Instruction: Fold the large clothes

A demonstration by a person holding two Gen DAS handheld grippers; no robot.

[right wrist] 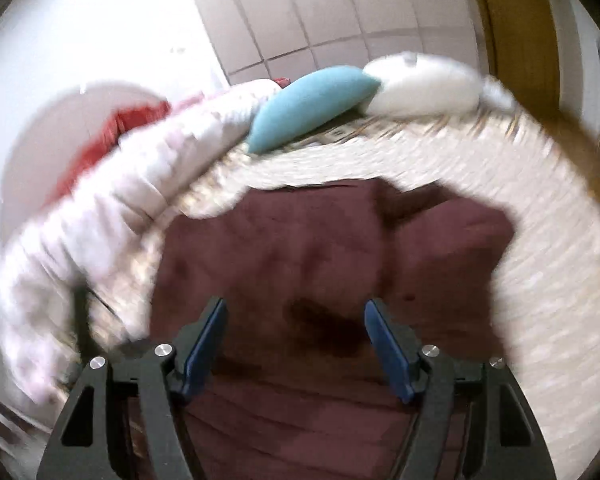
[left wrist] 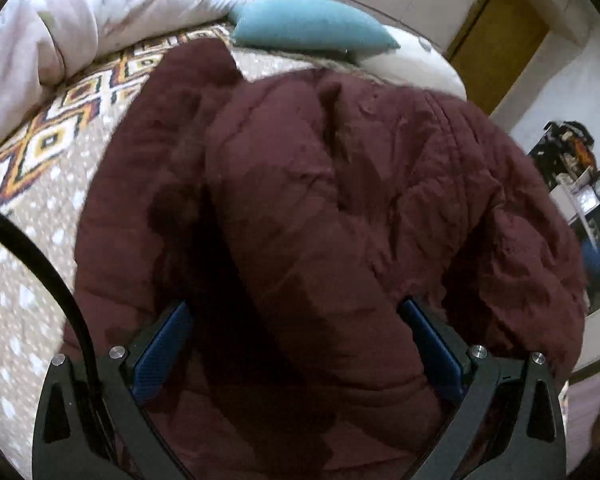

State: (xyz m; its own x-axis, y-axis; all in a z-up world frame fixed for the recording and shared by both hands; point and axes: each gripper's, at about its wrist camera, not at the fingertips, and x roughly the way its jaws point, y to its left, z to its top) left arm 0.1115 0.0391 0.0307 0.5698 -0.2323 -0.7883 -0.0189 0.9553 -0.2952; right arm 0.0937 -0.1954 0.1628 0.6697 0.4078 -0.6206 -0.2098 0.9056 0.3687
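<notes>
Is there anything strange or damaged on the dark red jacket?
Yes. The maroon jacket has a darker patch, like a damp stain, just ahead of the right hand-held gripper. The blur prevents telling stain from shadow.

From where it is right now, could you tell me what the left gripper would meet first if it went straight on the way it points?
Most likely the maroon jacket. The left gripper stands open with the padded fabric bulging between its fingers, so it seems to be at or nearly touching the jacket already; exact depth is unclear. The teal pillow lies well beyond.
</notes>
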